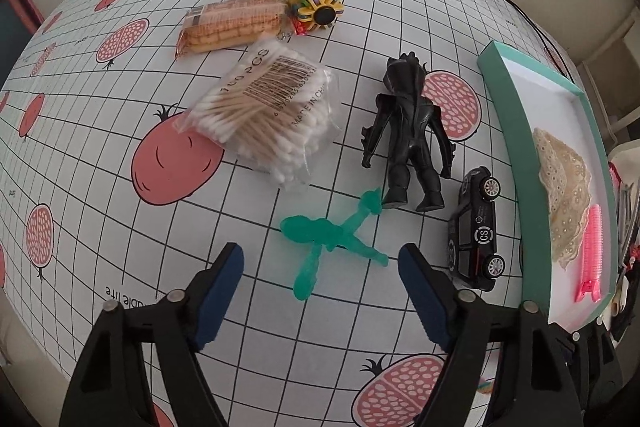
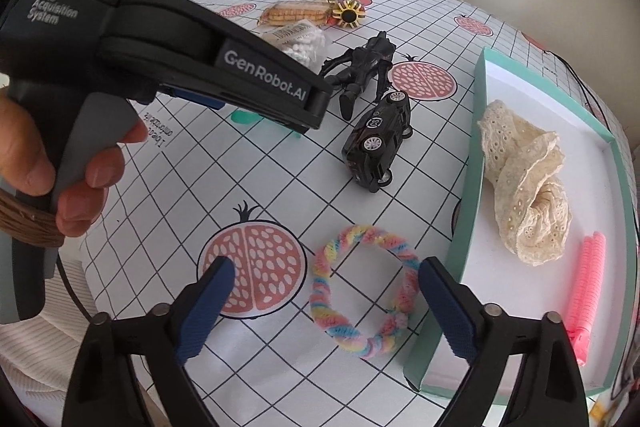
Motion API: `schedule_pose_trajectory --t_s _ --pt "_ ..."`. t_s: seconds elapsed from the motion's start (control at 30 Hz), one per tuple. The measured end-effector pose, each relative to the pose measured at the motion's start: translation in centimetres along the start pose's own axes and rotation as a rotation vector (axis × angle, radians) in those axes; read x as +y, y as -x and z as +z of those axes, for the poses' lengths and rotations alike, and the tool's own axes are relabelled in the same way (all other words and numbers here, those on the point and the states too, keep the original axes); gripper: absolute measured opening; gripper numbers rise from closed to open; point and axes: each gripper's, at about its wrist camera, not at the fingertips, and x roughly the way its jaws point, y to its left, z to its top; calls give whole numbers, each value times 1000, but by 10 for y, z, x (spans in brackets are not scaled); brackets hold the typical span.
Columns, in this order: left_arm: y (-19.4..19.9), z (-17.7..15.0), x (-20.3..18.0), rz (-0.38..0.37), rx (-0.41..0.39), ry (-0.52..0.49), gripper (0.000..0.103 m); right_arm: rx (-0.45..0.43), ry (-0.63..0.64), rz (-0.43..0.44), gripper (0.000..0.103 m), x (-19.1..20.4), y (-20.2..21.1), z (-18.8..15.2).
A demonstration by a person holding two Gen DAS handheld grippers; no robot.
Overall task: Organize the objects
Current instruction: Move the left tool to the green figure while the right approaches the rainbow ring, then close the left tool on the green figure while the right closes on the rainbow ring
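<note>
Tongs: left tongs apart, right tongs apart, both empty | green figure flat on tabletop, straight ahead between left tips, long axis slanting far-right | fuzzy ring between right tips, just beside tray | count: one black figure, one toy car, one swab bag, one biscuit pack

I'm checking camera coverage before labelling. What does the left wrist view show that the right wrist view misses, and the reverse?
Only the left wrist view shows the green translucent figure whole, lying ahead of the open left gripper.

Only the right wrist view shows the pastel braided ring between the open right gripper fingers, and the person's hand.

Both show the black figure, black toy car, teal tray, lace cloth and pink clip.
</note>
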Motion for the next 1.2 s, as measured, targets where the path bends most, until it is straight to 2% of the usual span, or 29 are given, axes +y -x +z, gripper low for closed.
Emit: schedule_pose_trajectory --t_s 0.27,0.33,0.43,0.57,0.63,0.77,0.83,0.9,0.97,1.03,1.2 --pt "0 3 -3 -26 0 -7 61 24 4 -17 72 -1 -3 0" --pt "0 3 -6 -35 -2 -14 54 23 -2 -29 64 -3 -2 0" --pt "1 4 -9 -46 -4 -24 47 23 -6 -37 60 -4 -3 2" --pt "1 6 -10 -56 -4 -29 44 27 7 -52 58 -2 -4 3" --pt "1 7 -10 -59 -5 -29 42 26 11 -62 53 -1 -4 3" --pt "2 8 -9 -62 -13 -24 41 17 -2 -50 48 -4 -2 3" --pt "4 10 -7 -66 -23 -18 41 16 -1 -35 38 -3 -1 2" --pt "1 20 -1 -66 -34 -15 41 25 7 -40 38 -1 -2 0" --pt "2 22 0 -62 -41 -14 28 33 14 -38 33 2 -1 -1" --pt "4 17 -2 -64 -42 -10 26 31 16 -32 26 1 0 -3" --pt "5 12 -5 -65 -41 -13 24 43 32 -26 16 6 -1 -4"
